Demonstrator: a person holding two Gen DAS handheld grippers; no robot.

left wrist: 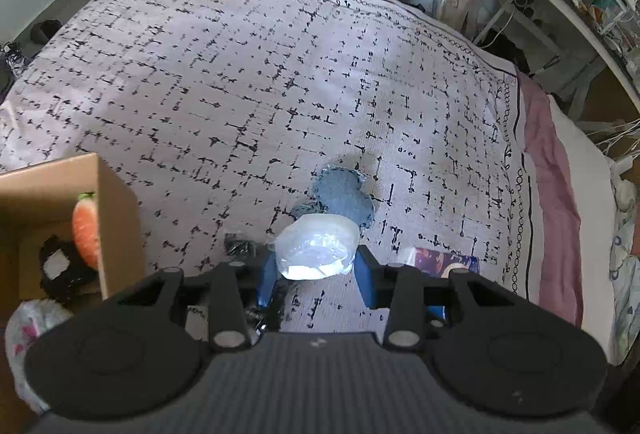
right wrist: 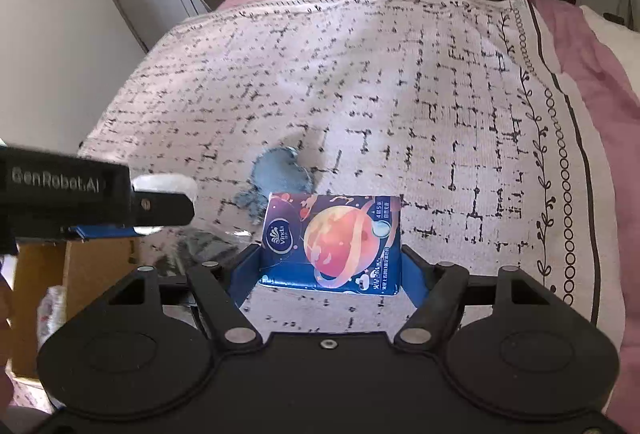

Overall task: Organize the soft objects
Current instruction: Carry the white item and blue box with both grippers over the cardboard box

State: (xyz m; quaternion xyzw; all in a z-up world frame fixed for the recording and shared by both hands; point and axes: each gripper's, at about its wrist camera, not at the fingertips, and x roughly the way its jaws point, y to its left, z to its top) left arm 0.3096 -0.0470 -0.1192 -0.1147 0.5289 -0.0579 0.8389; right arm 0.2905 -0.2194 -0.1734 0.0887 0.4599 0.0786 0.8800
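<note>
— Anything legible on that tissue pack (right wrist: pixel 332 244)?

— "Vinda" in white, inside an oval at the pack's left side, running sideways. There are small Chinese characters along the right and bottom edges, too fine to read.

— And elsewhere?

— "GenRobot.AI" in pale letters on the black body of the left tongs (right wrist: pixel 64 189), seen from the right wrist. Nothing else is readable.

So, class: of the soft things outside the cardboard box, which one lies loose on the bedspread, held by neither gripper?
The blue denim scrap. The left gripper holds the clear plastic packet, and the right gripper holds the tissue pack.
</note>
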